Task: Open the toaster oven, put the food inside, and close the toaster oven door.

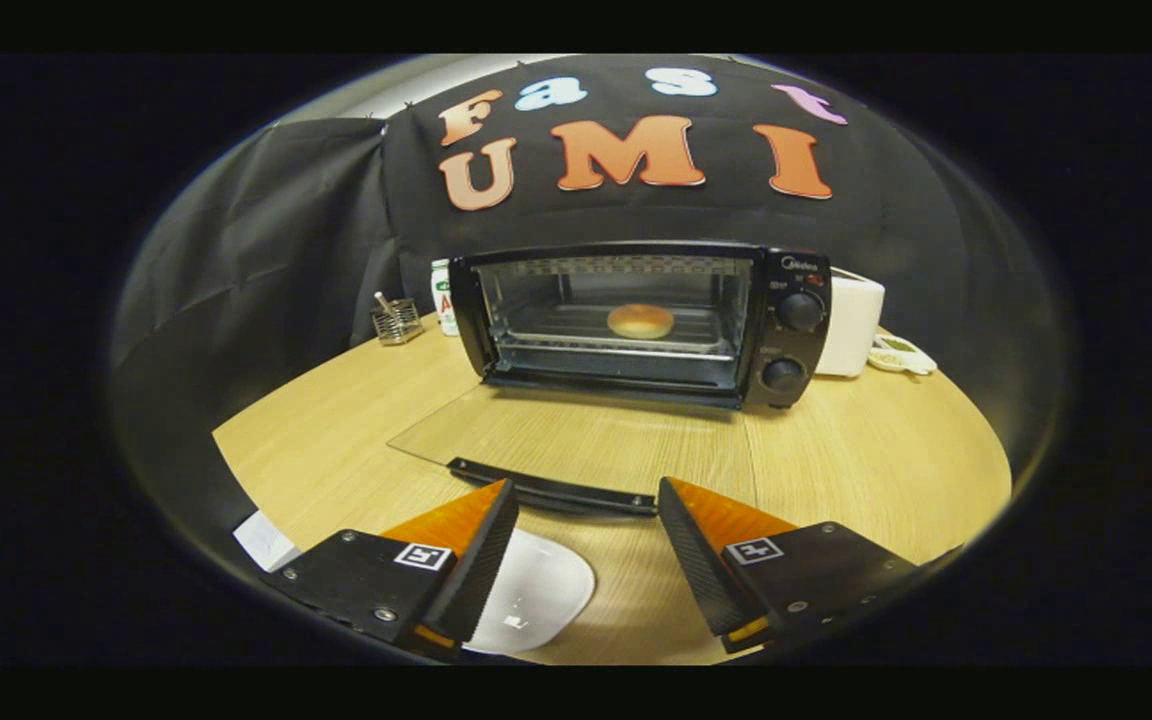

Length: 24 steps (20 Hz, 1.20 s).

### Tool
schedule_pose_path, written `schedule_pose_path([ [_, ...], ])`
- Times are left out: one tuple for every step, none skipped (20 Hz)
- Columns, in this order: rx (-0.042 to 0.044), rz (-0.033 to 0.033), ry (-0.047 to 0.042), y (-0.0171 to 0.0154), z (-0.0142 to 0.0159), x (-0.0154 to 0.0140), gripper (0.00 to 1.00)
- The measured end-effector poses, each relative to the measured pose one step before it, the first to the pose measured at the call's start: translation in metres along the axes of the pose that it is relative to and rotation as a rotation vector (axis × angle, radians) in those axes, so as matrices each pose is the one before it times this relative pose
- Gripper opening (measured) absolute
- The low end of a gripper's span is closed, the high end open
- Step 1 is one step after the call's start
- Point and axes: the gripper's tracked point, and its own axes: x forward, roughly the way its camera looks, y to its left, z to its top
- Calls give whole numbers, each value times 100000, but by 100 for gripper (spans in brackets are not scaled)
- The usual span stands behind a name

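A bun (640, 320) sits on the rack inside the toaster oven (636, 320), whose glass door (576, 440) lies flat open on the table (866, 460). The gripper (586, 515) hovers near the door's handle (551, 487), fingers apart and empty. A hasty lift risks the handle slipping free and the door dropping.

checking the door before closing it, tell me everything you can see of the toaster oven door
The toaster oven door is a clear glass pane, folded fully down and lying flat on the wooden table, hinged along the black toaster oven front. A dark bar handle runs along its outer edge, nearest the tool. The tool's fingers are spread open, empty, just short of the handle, not touching. Wood grain shows through the glass.
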Motion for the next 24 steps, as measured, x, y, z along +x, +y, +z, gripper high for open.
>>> schedule_pose_path([
  [1835,67,1330,-45,-476,-4,85],
  [1840,110,688,12,-351,-58,84],
  [1475,-341,1296,-164,-367,132,84],
  [1251,-816,1642,-279,-428,259,84],
  [508,-900,1686,-163,-512,338,84],
  [399,-1207,1885,-185,-364,397,84],
  [-14,-539,1499,-209,-327,206,84],
  [425,-421,1067,-109,-206,199,84],
  [394,250,269,12,88,210,84],
  [502,-36,417,33,213,173,85],
  [349,38,-99,-81,255,275,85],
  [396,66,198,12,202,191,84],
  [637,-424,713,5,149,357,84],
  [699,330,-307,217,377,39,85],
  [-25,286,-110,307,241,-53,84],
  [-175,-156,799,75,2,-70,84],
  [71,137,59,-31,226,-133,84],
  [471,450,-804,42,482,-370,84],
  [-573,420,-1854,144,587,-325,84],
  [-538,182,-1089,67,503,-260,84],
  [-109,131,-1687,-102,513,-372,85],
  [-475,245,-630,-75,290,-181,85],
  [126,289,-829,-35,400,-215,84],
  [-138,361,-350,121,406,-86,85],
])
